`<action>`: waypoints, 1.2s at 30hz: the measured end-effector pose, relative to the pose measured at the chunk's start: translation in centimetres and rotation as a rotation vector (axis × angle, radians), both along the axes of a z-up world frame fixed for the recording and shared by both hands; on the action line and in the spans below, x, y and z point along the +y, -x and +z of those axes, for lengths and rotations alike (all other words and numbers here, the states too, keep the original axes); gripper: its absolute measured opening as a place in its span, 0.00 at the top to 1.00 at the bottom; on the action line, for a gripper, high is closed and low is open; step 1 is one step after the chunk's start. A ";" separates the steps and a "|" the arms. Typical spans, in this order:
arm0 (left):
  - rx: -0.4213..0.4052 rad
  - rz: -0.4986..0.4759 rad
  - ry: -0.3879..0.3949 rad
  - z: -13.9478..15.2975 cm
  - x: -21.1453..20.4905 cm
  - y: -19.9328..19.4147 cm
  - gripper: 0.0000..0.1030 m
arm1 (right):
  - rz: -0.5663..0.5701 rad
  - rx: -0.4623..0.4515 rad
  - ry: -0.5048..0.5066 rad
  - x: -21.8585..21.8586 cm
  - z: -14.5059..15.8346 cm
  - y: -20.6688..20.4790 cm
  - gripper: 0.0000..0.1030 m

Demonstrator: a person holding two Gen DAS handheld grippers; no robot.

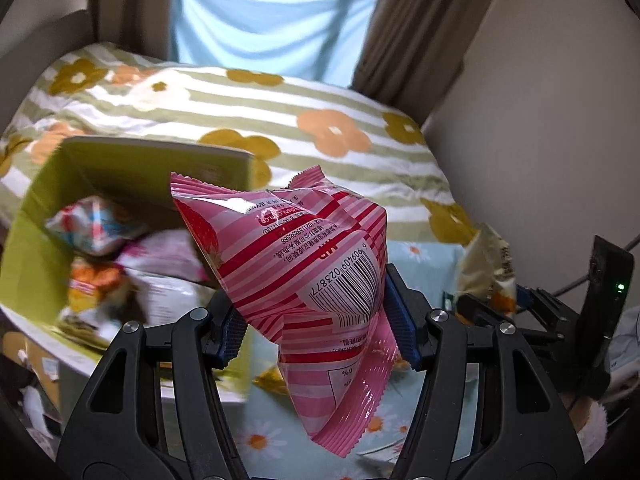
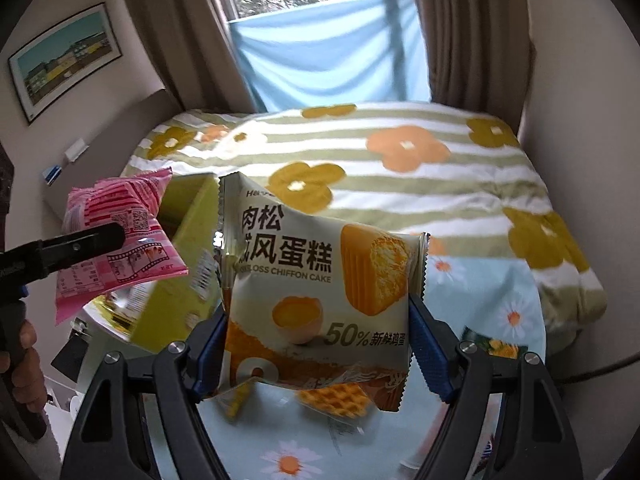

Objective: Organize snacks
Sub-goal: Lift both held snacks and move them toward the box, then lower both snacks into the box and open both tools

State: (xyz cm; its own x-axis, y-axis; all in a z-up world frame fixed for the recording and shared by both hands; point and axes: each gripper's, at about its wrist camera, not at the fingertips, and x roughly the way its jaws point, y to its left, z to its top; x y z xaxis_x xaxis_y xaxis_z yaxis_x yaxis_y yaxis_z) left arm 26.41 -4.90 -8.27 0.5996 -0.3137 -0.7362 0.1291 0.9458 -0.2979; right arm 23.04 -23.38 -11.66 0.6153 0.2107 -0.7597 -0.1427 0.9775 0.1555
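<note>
My left gripper (image 1: 318,326) is shut on a pink striped snack packet (image 1: 304,264) and holds it in the air, just right of an open green box (image 1: 36,216) that holds several snack packets. My right gripper (image 2: 316,354) is shut on a white chiffon cake packet (image 2: 320,296), lifted above the daisy-print cloth. In the right wrist view the pink packet (image 2: 116,232) and the left gripper (image 2: 72,248) show at the left, beside the green box (image 2: 180,280). In the left wrist view the right gripper (image 1: 532,304) shows at the right with its cake packet (image 1: 484,268).
A bed with a striped flower duvet (image 2: 400,184) lies behind. A light blue daisy-print cloth (image 2: 328,432) covers the surface below, with a waffle packet (image 2: 336,400) and another packet (image 2: 492,344) on it. A wall stands at the right, curtains and a window behind.
</note>
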 end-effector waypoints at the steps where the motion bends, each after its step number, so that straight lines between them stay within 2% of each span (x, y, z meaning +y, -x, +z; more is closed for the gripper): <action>1: -0.008 0.012 0.003 0.3 1.0 0.0 0.44 | 0.007 -0.009 0.002 0.7 0.5 0.0 0.26; 10: -0.029 0.051 -0.010 1.9 10.4 -0.9 0.44 | 0.052 -0.058 -0.002 8.9 3.4 -1.3 0.26; 16: -0.018 0.067 -0.032 1.3 17.2 -1.6 0.44 | 0.073 -0.054 -0.007 15.3 3.2 -2.8 0.26; 22: 0.018 0.079 -0.051 -0.8 23.0 -3.0 0.44 | 0.081 -0.029 -0.002 20.9 2.0 -4.2 0.26; 26: 0.055 0.066 -0.083 -2.6 25.3 -4.2 0.44 | 0.076 -0.003 -0.006 23.6 0.8 -5.0 0.26; 32: 0.095 0.036 -0.134 -4.7 26.3 -5.0 0.44 | 0.080 0.046 0.020 26.2 -0.7 -5.9 0.26; 34: 0.101 0.027 -0.144 -5.0 26.2 -4.9 0.39 | 0.081 0.059 0.035 26.5 -1.1 -6.3 0.26; 35: 0.100 0.017 -0.147 -5.1 26.2 -4.9 0.32 | 0.082 0.064 0.037 26.6 -1.2 -6.5 0.26; 36: 0.097 0.017 -0.160 -5.2 26.1 -4.8 0.15 | 0.082 0.068 0.038 26.6 -1.3 -6.7 0.26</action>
State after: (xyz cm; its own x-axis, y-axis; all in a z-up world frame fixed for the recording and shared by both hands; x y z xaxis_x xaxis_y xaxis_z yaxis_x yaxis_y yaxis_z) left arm 31.18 21.24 -13.50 0.5276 -0.1789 -0.8304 0.0909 0.9838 -0.1542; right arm 29.78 3.21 -12.99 0.5439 0.2286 -0.8074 -0.2130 0.9683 0.1306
